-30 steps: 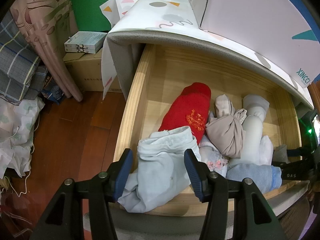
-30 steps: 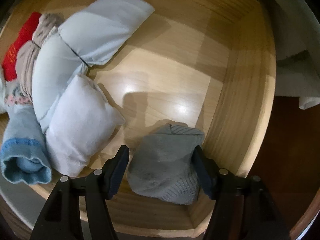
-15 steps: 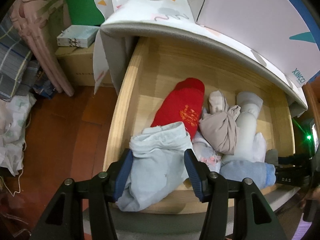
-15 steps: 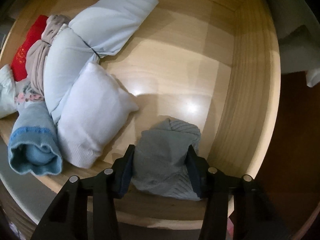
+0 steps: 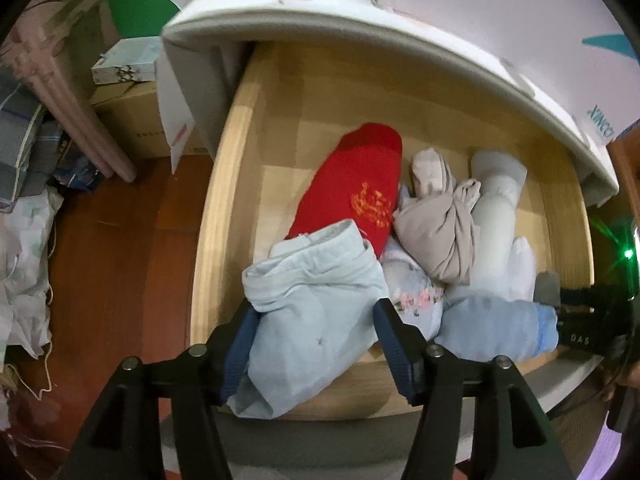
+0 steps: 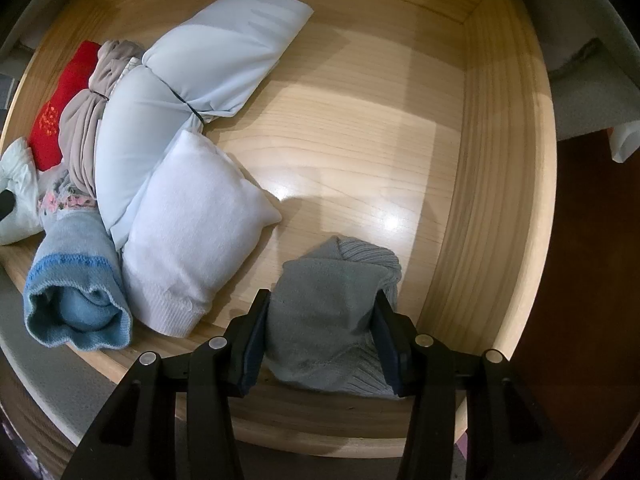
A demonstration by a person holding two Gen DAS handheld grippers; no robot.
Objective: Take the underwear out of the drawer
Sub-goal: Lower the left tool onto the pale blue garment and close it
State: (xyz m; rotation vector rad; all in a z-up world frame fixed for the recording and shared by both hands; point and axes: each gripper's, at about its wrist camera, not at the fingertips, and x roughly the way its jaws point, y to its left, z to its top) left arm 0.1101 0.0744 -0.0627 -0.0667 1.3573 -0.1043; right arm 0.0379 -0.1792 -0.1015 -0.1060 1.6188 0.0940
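My left tongs opening around pale blue underwear at drawer front; right tongs clamped on grey knit roll.

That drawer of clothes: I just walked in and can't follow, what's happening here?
A person is working over an open wooden drawer with a gripper in each hand. The left gripper has a pale blue bundle between its jaws, which are opening, at the drawer's front edge. The right gripper is clamped on a grey knitted bundle in the front corner. The red roll and the other bundles lie in the drawer.
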